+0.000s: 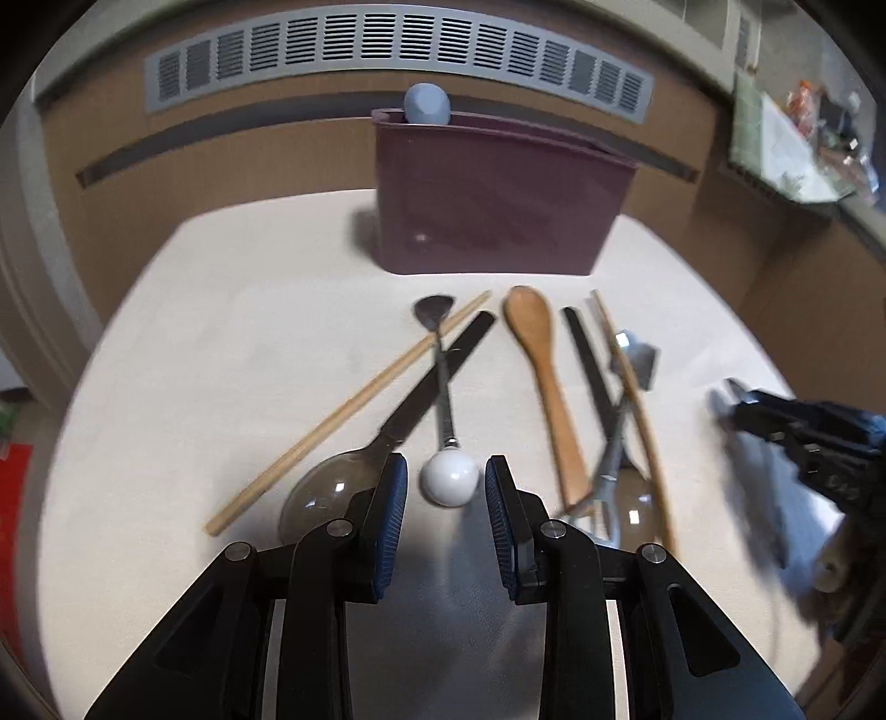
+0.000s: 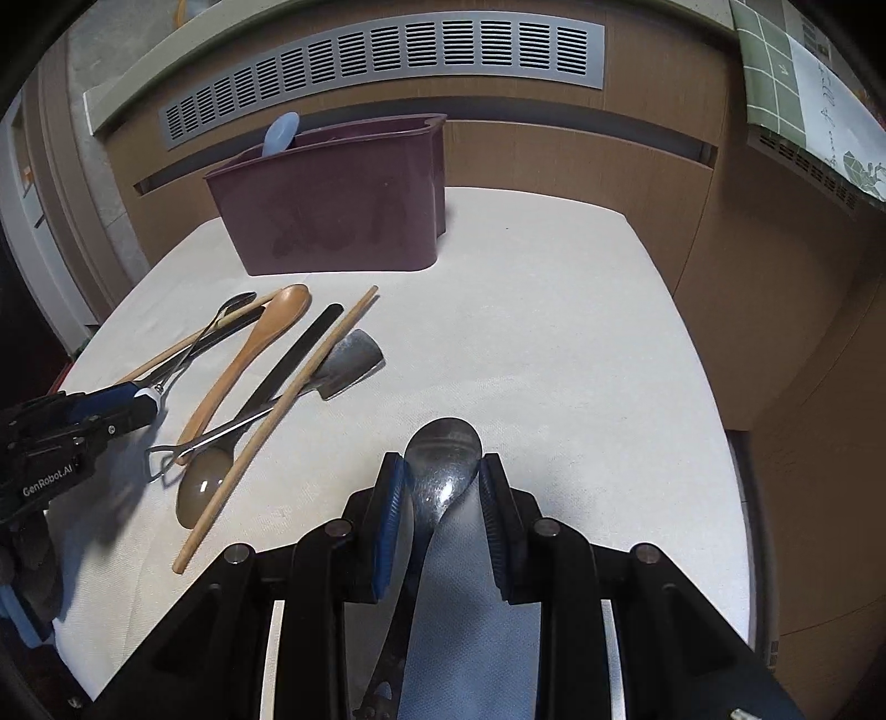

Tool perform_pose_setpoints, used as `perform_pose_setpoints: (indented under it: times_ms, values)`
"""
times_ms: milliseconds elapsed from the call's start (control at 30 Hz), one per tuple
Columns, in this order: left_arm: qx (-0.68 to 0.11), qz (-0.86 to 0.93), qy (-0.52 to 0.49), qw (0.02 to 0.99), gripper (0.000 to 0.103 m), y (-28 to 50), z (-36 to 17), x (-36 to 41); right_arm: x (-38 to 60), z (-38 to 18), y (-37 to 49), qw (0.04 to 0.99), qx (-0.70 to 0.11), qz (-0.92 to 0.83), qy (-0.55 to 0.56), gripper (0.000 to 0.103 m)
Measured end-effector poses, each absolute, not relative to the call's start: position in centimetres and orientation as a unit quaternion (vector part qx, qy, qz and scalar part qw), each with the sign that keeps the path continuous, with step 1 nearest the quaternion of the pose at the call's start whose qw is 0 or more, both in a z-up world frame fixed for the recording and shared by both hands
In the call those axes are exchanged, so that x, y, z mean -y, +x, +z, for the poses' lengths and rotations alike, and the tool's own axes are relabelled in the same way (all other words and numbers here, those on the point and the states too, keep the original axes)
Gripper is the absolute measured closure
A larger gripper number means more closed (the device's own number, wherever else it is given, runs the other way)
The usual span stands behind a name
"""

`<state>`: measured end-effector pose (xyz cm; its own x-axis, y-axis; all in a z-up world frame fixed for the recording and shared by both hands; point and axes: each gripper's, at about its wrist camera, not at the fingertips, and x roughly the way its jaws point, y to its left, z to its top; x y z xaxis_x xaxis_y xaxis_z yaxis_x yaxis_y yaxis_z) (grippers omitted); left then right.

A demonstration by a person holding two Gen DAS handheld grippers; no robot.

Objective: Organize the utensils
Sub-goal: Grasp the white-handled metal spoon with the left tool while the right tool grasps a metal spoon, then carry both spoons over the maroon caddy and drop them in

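Note:
A maroon utensil holder [image 1: 493,199] stands at the table's far side, with a pale blue spoon [image 1: 426,103] sticking out; both show in the right wrist view, holder [image 2: 332,210] and blue spoon [image 2: 279,134]. My left gripper [image 1: 446,479] is open, its pads either side of the white ball end [image 1: 448,477] of a metal spoon lying on the table. My right gripper [image 2: 441,476] has a metal spoon [image 2: 440,459] between its fingers, bowl forward; whether the pads press it is unclear. It shows blurred in the left wrist view [image 1: 736,404].
Loose on the white table [image 2: 554,343]: a wooden spoon [image 1: 540,354], chopsticks [image 1: 349,410] [image 2: 277,426], black-handled clear spoons [image 1: 332,487], a small metal spatula [image 2: 349,360]. A vent grille [image 1: 387,50] backs the table.

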<state>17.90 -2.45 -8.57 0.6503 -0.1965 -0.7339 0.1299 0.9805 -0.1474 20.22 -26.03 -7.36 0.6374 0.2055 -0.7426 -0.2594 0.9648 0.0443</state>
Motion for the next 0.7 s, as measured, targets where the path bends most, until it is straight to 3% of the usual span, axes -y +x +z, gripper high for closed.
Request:
perform_pose_setpoints:
  times_ms: [433,700]
  values:
    - [-0.417,-0.065,-0.012,0.906,0.081,19.4,-9.2,4.1,25.5,-7.3,19.1,0.906,-0.4,0.13,-0.043,0.078]
    - [-0.339,-0.078,-0.012,0.938,0.081,16.4,-4.3,3.2,26.1,-5.7,18.0,0.917,-0.374,0.132,-0.03,0.078]
